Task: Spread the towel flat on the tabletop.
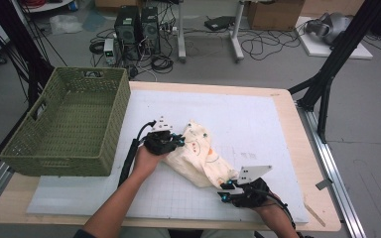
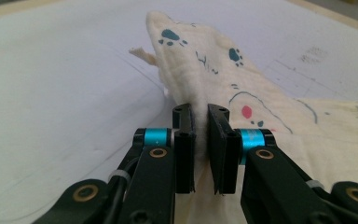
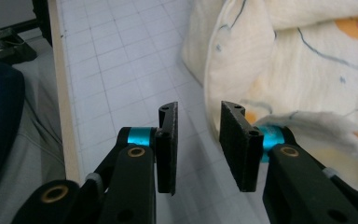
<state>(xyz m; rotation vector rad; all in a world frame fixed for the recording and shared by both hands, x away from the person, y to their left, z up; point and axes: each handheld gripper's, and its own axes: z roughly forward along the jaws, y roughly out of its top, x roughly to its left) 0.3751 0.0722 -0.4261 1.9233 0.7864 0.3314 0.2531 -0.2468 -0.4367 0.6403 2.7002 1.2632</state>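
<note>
A cream cloth printed with paw marks and coloured shapes lies crumpled on the white gridded mat, near its middle. My left gripper rests at the cloth's left end. In the left gripper view its jaws are shut on a raised fold of the cloth. My right gripper sits at the cloth's near right corner. Seen from the right gripper view, it stands open with bare mat between the jaws, and the cloth lies against the outside of the right jaw.
A green woven basket stands at the left of the table, close to my left hand. The wooden table edge borders the mat on the right and front. Cables, computer cases and stands sit on the floor beyond.
</note>
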